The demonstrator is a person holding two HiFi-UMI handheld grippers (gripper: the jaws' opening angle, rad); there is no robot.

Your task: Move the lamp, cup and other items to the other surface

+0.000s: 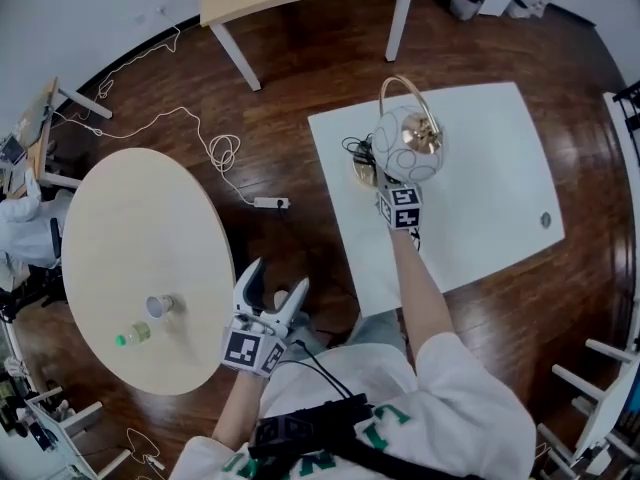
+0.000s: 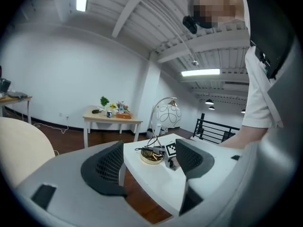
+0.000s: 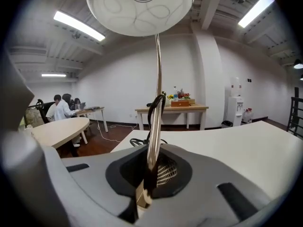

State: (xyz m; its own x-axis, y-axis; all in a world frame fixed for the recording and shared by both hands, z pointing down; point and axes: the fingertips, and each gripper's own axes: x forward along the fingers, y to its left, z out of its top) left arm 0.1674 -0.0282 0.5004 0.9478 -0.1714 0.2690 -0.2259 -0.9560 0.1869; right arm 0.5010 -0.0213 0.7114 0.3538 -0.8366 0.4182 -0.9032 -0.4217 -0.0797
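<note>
Metal lamp stem [image 3: 157, 79] clamped in right hand-held gripper [image 3: 150, 171].

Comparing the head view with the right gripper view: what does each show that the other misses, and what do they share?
Head view only: the left gripper, open and empty, plus the cup and bottle on the round table.

Right gripper view only: the right gripper seen close up, its jaws shut on the stem of the lamp, and the underside of the shade.

Both: the lamp, its black cord, the white table and the round table.
</note>
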